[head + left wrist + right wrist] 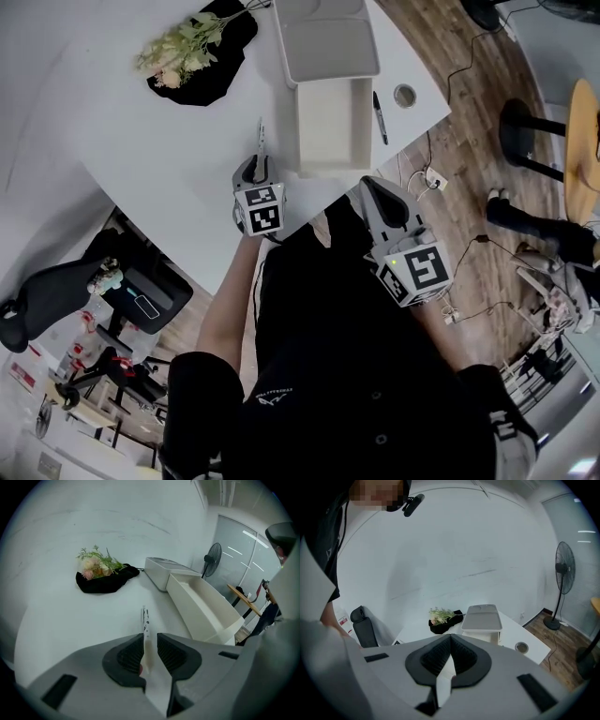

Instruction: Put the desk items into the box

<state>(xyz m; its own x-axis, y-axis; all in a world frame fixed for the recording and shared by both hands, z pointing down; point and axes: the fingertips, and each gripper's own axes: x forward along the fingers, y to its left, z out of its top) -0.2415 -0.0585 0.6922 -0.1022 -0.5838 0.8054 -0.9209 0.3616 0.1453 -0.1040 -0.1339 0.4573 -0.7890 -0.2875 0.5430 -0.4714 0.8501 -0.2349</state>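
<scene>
The left gripper [150, 641] has its jaws nearly pressed together on a thin white pen [146, 618]. The pen lies between the ribbed pads and points forward, away from the gripper, over the white table [70, 620]. I cannot tell if the pen's front end touches the table or is a little above it. In the head view this gripper [261, 159] stands near the table's front edge, just left of the box [330, 167], with the pen [262, 134] sticking out ahead of it.

The box is open and white, and its inside looks bare. Its lid [328, 47] lies flat on the table, touching the far end of the box. From the left gripper view, the box [201, 606] is to the right of the pen, with the lid [161, 569] behind it.

A black marker [379, 116] lies on the table just beside the right wall of the box. A small round object [405, 95] is near it, closer to the table's edge. On the far left of the table, some flowers [183, 45] rest on a black cloth [211, 70], well apart from the box.

The right gripper [450, 638] has its jaws fully together and nothing is between them. In the head view it [373, 187] is held off the table, in front of the table's corner and close to the person's body.
</scene>
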